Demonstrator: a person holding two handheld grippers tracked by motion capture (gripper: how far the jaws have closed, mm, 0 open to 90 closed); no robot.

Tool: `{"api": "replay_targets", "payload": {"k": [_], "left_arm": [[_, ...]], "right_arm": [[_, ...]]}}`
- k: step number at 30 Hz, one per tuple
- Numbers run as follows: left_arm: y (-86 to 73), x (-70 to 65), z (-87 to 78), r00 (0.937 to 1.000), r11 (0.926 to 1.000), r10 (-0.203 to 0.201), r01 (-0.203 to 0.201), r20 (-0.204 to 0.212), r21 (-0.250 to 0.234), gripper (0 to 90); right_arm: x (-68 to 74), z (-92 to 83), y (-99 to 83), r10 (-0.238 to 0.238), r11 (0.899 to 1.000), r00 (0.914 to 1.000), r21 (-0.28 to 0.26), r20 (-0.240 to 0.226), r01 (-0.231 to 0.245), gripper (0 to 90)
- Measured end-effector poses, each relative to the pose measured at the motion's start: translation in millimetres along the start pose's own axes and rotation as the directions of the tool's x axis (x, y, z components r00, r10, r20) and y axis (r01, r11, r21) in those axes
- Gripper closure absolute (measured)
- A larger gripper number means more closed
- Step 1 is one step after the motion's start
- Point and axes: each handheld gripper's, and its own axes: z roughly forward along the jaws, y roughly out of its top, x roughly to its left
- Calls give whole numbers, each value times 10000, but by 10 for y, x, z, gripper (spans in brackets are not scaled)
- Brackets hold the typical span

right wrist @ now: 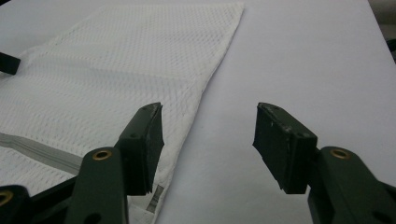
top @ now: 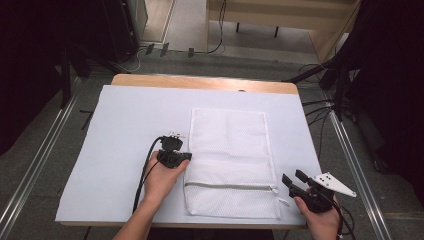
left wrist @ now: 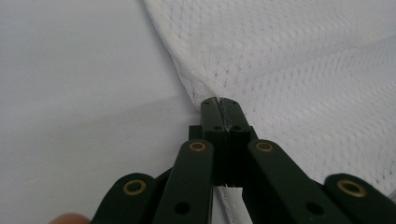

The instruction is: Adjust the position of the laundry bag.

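Observation:
A white mesh laundry bag (top: 230, 160) lies flat on the white sheet (top: 125, 125), with its grey zipper (top: 230, 186) running across near the front end. My left gripper (top: 188, 156) is at the bag's left edge, its jaws pinched together on the mesh. In the left gripper view the left gripper (left wrist: 219, 105) holds a fold of the bag (left wrist: 303, 70) slightly raised. My right gripper (top: 292, 176) is open just off the bag's front right corner. In the right gripper view, the right gripper (right wrist: 209, 135) straddles the bag's (right wrist: 116, 70) right edge without touching it.
The sheet covers a wooden table whose far edge (top: 200, 81) shows at the back. Bare sheet lies left and right of the bag. Cables and dark stands (top: 340, 85) are on the floor beyond the table, and metal rails (top: 360, 170) run along both sides.

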Motion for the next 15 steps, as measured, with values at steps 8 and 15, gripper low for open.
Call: {"api": "replay_targets", "payload": {"k": [8, 15], "left_arm": [[-47, 352, -202, 9965, 9945, -817, 802, -195, -677, 900], [-88, 613, -351, 9895, 9852, -1411, 1373, -302, -1023, 900]], "right_arm": [[19, 0, 8, 12, 10000, 9996, -70, -271, -14, 412], [41, 19, 4, -80, 10000, 9998, -32, -197, 80, 397]]}}
